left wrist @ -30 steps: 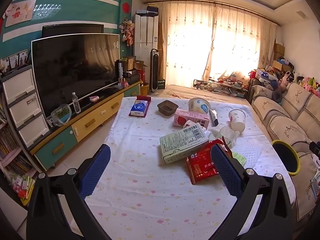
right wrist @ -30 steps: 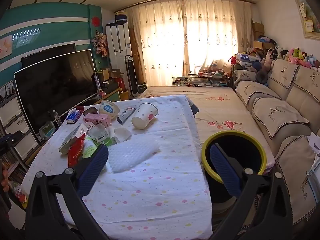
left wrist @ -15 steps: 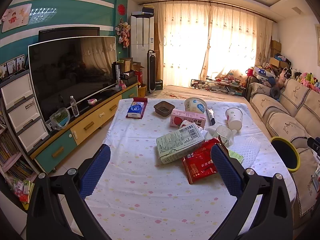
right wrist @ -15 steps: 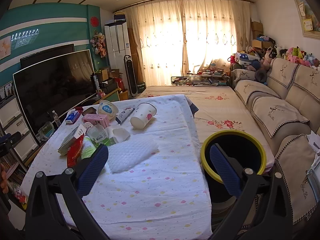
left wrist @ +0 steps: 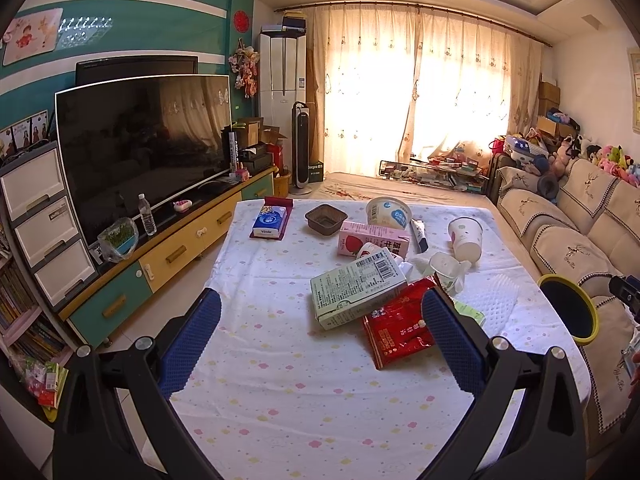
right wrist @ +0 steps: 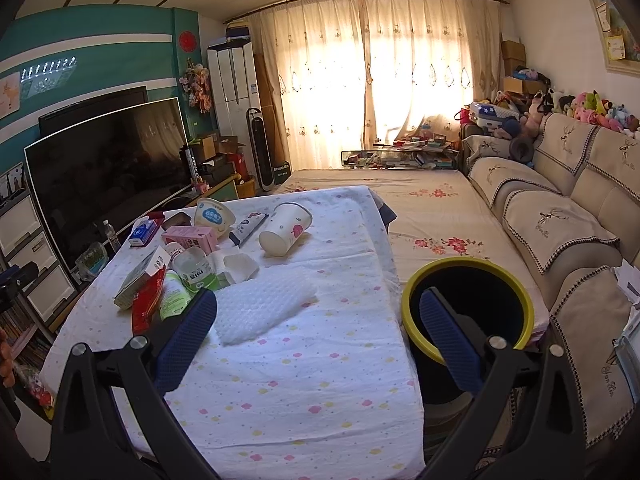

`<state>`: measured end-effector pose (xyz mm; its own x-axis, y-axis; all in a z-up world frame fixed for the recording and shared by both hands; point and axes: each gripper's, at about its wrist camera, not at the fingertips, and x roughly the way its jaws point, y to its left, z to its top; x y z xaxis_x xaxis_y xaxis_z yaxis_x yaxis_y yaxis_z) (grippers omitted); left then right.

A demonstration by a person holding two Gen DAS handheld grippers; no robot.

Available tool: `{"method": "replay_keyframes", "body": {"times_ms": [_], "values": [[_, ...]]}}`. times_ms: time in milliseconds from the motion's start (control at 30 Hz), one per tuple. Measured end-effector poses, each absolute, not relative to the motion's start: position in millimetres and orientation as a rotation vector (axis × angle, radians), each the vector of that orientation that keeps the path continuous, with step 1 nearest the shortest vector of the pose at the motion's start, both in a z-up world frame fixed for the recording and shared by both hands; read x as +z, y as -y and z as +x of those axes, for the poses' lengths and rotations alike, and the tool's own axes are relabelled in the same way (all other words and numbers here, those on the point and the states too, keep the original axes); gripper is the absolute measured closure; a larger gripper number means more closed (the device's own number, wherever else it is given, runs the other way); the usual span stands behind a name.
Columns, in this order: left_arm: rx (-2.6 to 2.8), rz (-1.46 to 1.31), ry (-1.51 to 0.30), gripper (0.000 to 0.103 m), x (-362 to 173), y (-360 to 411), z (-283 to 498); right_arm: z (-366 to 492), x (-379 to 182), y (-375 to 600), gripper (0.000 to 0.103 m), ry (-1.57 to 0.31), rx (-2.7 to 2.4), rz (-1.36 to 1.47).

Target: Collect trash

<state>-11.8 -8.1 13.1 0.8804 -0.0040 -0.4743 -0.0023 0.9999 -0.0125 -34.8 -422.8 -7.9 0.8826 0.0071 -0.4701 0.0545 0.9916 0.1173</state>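
Both grippers are held back from the table (left wrist: 280,380), above its near edge, with nothing yet picked up. The left gripper (left wrist: 320,340) is spread wide and empty; it is aimed at the trash pile, presumably so that a first item can be chosen. The right gripper (right wrist: 318,334) is likewise wide and empty, with its right finger seen over the bin (right wrist: 468,280).

The trash is clustered on the far right part of the cloth: a green carton (left wrist: 358,292) lying flat and overlapping a red packet (left wrist: 400,328), a pink carton (left wrist: 372,240) behind it, a tipped cup (left wrist: 466,236), a tub (left wrist: 388,212) on its side, a clear cup (right wrist: 196,266), and white foam wrap (right wrist: 260,304) nearest the bin. A brown tray (left wrist: 326,219) and a tissue pack (left wrist: 270,222) sit apart, further back.

The bin is set just beside the table's right edge, mouth open, likely so that items can be carried across briefly. The task is judged not yet begun. The foam is judged light and floppy; a firm pinch may be needed.
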Motion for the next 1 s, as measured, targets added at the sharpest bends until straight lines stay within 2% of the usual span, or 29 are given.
{"method": "replay_keyframes", "body": {"times_ms": [1000], "values": [[0.0,-0.006,-0.504,0.004,10.6,9.5,-9.3,-32.0,-25.1,425.5,0.006,-0.502,-0.033,0.136]]}}
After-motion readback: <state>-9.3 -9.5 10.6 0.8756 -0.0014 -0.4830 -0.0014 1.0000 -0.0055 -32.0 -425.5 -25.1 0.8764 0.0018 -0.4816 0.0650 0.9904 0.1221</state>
